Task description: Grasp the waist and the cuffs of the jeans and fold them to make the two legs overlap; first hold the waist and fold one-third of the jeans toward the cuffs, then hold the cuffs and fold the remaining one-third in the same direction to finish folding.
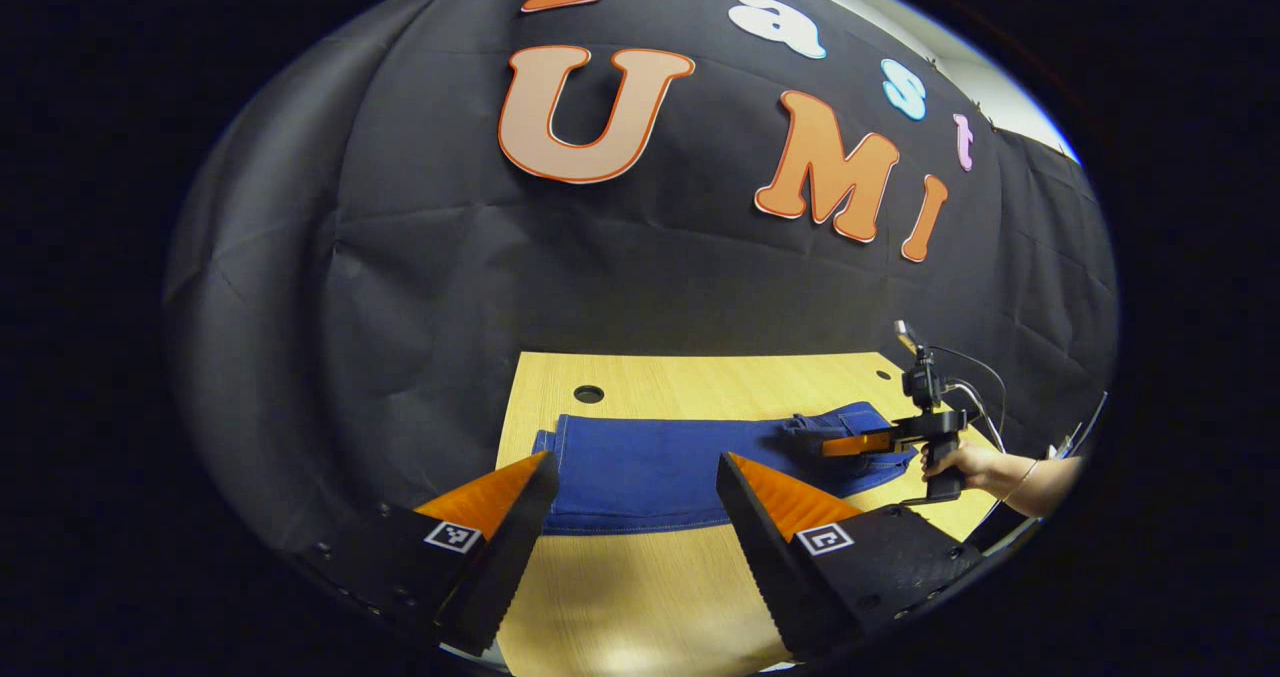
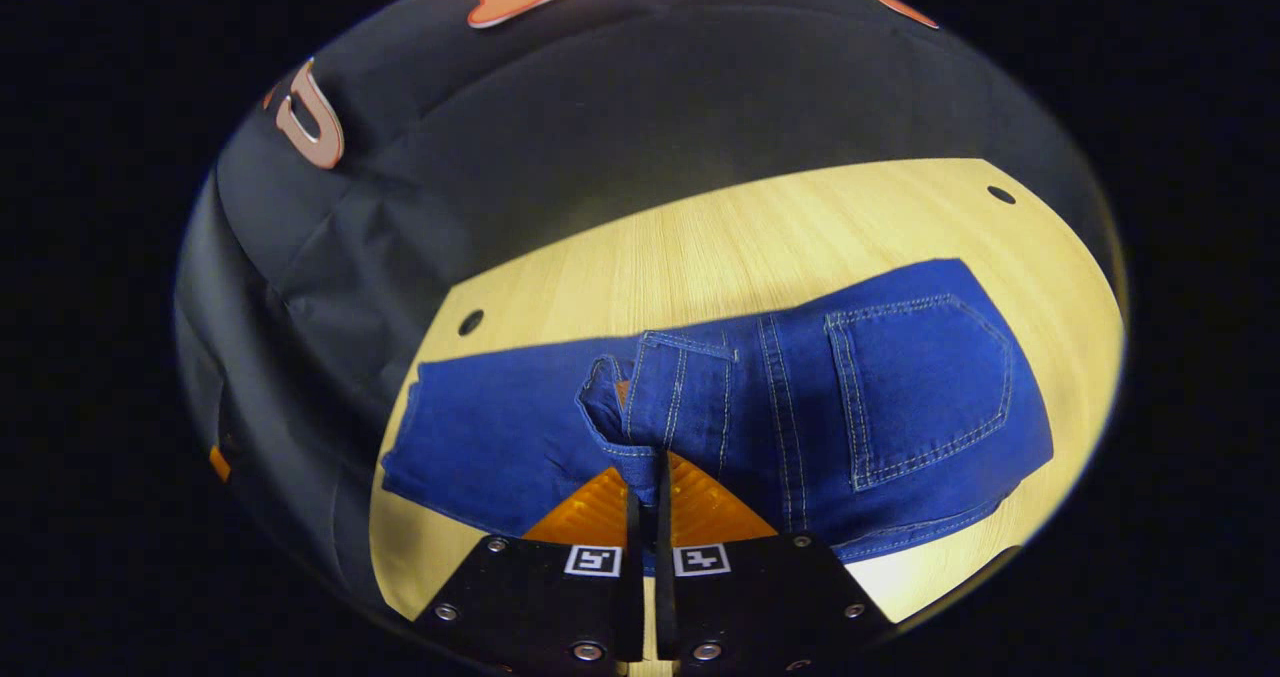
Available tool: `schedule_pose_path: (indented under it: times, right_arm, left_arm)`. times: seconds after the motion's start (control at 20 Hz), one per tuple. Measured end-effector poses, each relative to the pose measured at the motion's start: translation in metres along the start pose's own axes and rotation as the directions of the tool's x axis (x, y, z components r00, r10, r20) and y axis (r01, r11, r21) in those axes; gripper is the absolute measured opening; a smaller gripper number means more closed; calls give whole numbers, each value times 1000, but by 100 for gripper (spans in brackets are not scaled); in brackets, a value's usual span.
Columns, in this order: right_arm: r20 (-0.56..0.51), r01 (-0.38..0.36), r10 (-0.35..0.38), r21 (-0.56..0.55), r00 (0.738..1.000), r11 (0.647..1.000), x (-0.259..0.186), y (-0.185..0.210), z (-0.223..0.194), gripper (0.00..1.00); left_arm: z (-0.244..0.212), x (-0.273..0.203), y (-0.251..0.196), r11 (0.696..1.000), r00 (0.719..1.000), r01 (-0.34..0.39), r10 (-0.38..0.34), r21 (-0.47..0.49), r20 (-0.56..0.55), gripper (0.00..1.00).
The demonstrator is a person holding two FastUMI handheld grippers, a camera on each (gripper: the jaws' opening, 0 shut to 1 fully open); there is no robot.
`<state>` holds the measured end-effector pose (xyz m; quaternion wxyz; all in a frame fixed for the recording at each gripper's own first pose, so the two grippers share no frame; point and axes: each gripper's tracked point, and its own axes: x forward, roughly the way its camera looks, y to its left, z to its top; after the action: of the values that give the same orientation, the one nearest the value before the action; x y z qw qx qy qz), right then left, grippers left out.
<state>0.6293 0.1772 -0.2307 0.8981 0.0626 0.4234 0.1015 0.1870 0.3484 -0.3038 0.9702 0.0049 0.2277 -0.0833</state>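
Note:
Blue jeans (image 1: 650, 472) lie lengthwise on the wooden table (image 1: 640, 597), legs laid one over the other. My left gripper (image 1: 636, 459) hovers open just in front of the cuff end, nothing between its fingers. At the far right a hand (image 1: 965, 462) holds my right gripper (image 1: 850, 445), which is pinching the waist. In the right gripper view the right gripper (image 2: 645, 457) is shut on the waistband (image 2: 660, 387), which is raised and bunched above the legs. The back pocket (image 2: 925, 387) faces up on the seat of the jeans (image 2: 500, 437).
Black cloth wall rises directly behind the table. A round cable hole (image 1: 588, 394) sits at the back left corner beyond the cuffs, another hole (image 2: 1000, 194) near the far waist-side corner. Bare wood (image 2: 760, 247) stretches behind the jeans.

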Motion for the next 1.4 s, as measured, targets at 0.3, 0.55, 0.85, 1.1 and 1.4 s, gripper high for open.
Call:
schedule_pose_path:
  times: [0.3, 0.55, 0.85, 1.1, 1.4]
  right_arm:
    - [31, -114, 112, 81, 993, 990, -6, 30, 20, 86]
    - [54, -97, 96, 10, 994, 995, -38, 13, 41, 98]
    - [78, -162, 159, 29, 984, 986, -80, -10, 70, 98]
    - [41, -164, 162, 47, 986, 985, -94, -65, 75, 98]
    - [-12, -150, 151, 84, 988, 985, -89, -112, 72, 98]
  left_arm:
    - [-7, 13, 3, 995, 1000, 3, -4, -102, -7, 98]
    - [-45, 22, 24, 914, 998, -51, 35, -402, -47, 98]
    - [-140, 66, 49, 493, 941, -325, 82, -807, -329, 98]
    - [-146, 100, 64, 434, 920, -393, 200, -811, -338, 98]
    - [-168, 129, 79, 384, 873, -486, 260, -785, -413, 98]
